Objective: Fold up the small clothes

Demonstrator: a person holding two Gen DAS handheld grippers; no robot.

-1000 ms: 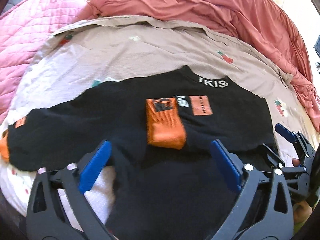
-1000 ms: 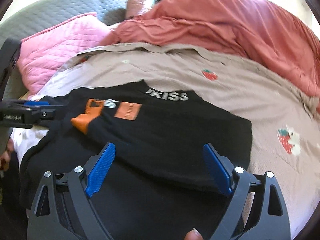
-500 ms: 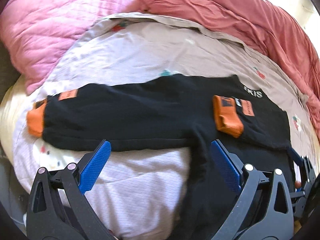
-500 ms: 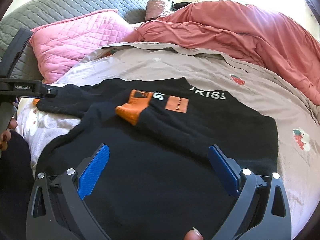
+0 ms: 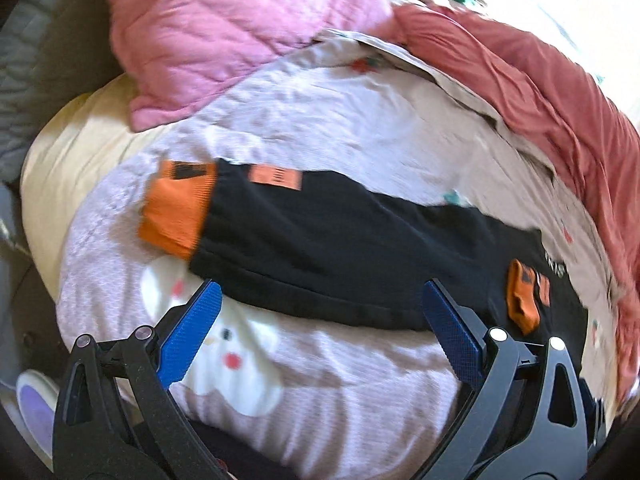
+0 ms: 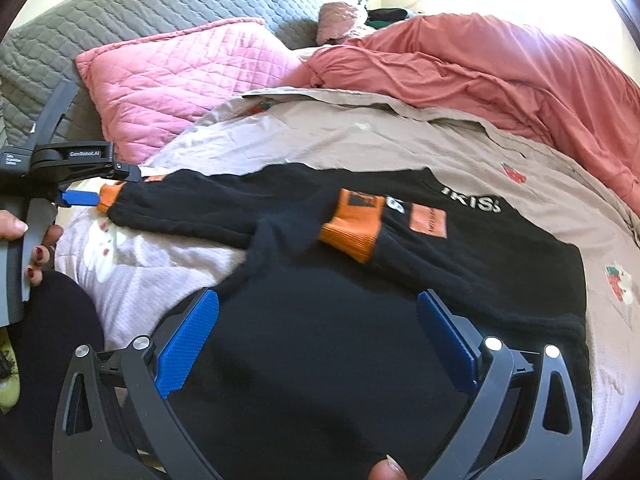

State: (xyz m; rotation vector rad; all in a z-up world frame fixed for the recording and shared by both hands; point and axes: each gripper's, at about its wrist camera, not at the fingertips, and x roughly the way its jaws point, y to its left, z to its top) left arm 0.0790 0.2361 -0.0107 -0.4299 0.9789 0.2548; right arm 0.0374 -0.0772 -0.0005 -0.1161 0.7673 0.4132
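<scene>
A black sweater (image 6: 360,320) with orange cuffs lies flat on the bed, its "KISS" collar (image 6: 472,204) to the far side. One sleeve is folded over the chest, its cuff (image 6: 352,224) lying on the body. The other sleeve (image 5: 340,240) stretches out to the left and ends in an orange cuff (image 5: 176,208). My left gripper (image 5: 320,296) is open just short of that sleeve's near edge, holding nothing. In the right wrist view its blue finger (image 6: 78,199) sits beside the outstretched cuff (image 6: 108,196). My right gripper (image 6: 318,304) hovers open over the sweater's lower body.
A pink quilted pillow (image 6: 180,76) and a grey quilted headboard (image 6: 120,8) lie at the far left. A salmon duvet (image 6: 500,64) is bunched along the back and right. The beige printed sheet (image 6: 380,136) covers the bed. A hand (image 6: 36,256) holds the left gripper's handle.
My left gripper has swung left along the outstretched sleeve, from over the folded cuff to near the far cuff. The right gripper has drawn back slightly over the sweater's body.
</scene>
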